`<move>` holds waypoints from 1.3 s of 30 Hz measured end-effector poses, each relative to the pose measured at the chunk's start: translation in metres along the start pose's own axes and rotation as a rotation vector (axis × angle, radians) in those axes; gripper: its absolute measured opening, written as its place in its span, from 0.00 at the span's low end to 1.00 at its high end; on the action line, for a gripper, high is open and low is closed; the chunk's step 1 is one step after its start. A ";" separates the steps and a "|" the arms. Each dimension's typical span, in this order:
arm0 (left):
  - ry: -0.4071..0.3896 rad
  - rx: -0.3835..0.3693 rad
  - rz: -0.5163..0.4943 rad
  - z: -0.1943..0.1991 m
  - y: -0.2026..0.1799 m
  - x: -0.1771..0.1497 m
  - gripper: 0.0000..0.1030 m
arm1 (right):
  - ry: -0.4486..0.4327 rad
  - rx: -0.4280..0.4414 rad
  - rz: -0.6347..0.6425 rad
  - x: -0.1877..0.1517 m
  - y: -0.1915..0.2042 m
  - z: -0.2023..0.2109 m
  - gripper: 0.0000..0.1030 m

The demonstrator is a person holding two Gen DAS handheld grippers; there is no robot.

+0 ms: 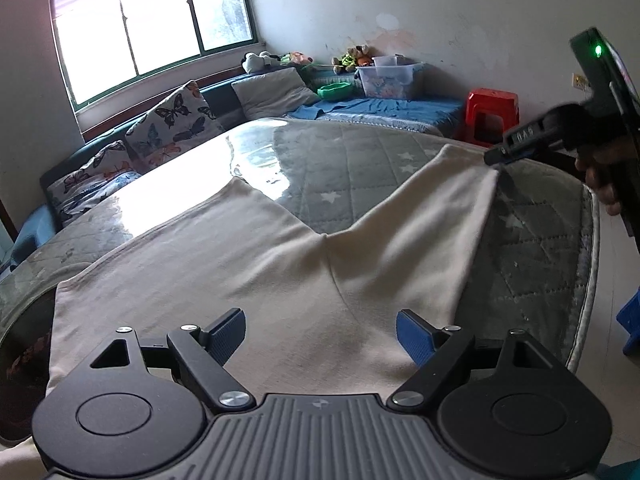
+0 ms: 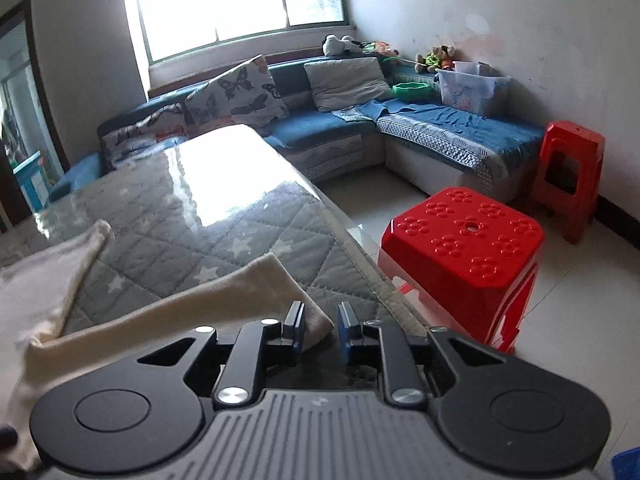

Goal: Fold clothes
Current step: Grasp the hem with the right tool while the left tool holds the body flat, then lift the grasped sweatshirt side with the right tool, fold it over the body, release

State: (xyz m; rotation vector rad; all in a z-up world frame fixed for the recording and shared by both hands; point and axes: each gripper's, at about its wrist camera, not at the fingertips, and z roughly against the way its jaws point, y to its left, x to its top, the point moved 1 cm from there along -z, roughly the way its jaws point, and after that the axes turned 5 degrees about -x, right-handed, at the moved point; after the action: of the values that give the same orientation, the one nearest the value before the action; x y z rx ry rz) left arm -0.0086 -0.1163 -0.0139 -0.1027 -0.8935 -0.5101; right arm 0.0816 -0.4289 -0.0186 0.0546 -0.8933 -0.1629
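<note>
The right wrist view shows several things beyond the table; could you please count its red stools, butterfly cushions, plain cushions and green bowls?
Red stools: 2 (the far one may be a stack)
Butterfly cushions: 2
Plain cushions: 1
Green bowls: 1
Total: 6

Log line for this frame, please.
garment: cream trousers flat on quilted table | left tool: open | right tool: open at leg end

Cream trousers [image 1: 248, 280], spread flat (legs splayed)
</note>
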 end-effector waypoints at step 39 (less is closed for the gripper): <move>-0.064 0.060 0.085 0.020 0.022 0.002 0.83 | -0.183 0.155 0.152 0.049 0.046 0.086 0.04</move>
State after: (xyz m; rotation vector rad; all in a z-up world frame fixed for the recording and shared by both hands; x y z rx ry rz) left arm -0.0118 -0.0924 0.0033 -0.1021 -0.9619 -0.4019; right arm 0.0502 -0.3894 0.0784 0.1173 -1.0879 0.0443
